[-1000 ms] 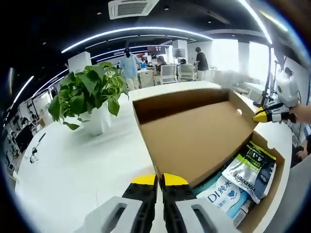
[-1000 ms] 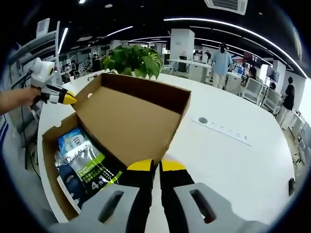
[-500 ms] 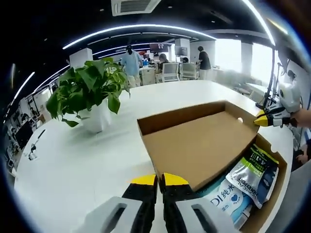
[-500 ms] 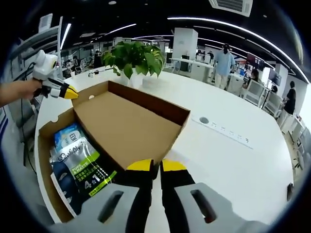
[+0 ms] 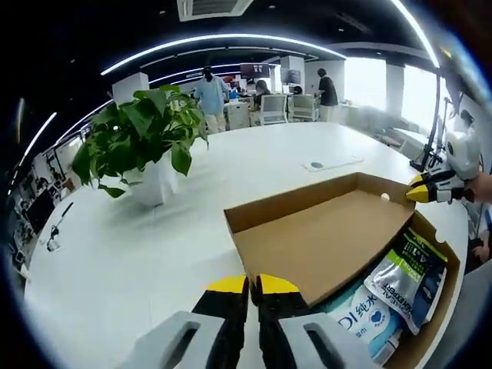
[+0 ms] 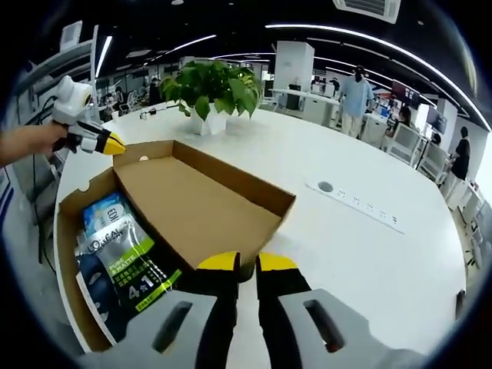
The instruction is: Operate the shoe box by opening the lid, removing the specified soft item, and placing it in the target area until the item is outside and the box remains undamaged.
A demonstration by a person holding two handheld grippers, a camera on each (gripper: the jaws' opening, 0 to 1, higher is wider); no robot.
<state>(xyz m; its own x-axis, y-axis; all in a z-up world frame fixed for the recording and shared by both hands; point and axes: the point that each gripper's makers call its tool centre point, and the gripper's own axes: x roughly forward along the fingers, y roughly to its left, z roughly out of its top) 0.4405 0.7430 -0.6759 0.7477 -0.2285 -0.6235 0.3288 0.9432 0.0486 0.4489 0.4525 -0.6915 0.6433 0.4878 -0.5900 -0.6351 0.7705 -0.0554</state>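
A wide white table (image 5: 115, 261) in an open office with curved ceiling light strips carries everything here, and in the left gripper view the left gripper (image 5: 253, 286) rises from six o'clock with its yellow-tipped jaws pressed together, their tips at the near edge of the shoe box lid (image 5: 323, 238); whether they pinch that edge cannot be told. The lid is swung back, its brown inside facing up, and at four o'clock the open shoe box (image 5: 438, 307) holds soft pouches: a blue and white pouch (image 5: 357, 319) nearest and a green and silver pouch (image 5: 403, 280) overlapping it. At three o'clock the right gripper (image 5: 419, 192) reaches in from the edge, its yellow tips closed at the far corner of the lid. A potted plant (image 5: 142, 150) stands at ten o'clock, well apart from the box, and people stand among desks far off at twelve. In the right gripper view the right gripper (image 6: 246, 264) comes up from six o'clock, jaws closed, tips at the lid's (image 6: 196, 204) near edge; grip again unclear. The box (image 6: 65, 254) lies at eight o'clock with the green and silver pouch (image 6: 131, 265) over the blue one (image 6: 104, 219). The left gripper (image 6: 108, 143), held by a hand, meets the lid's corner at ten o'clock, the plant (image 6: 211, 88) sits at eleven, and a power strip (image 6: 357, 206) lies on the table at two
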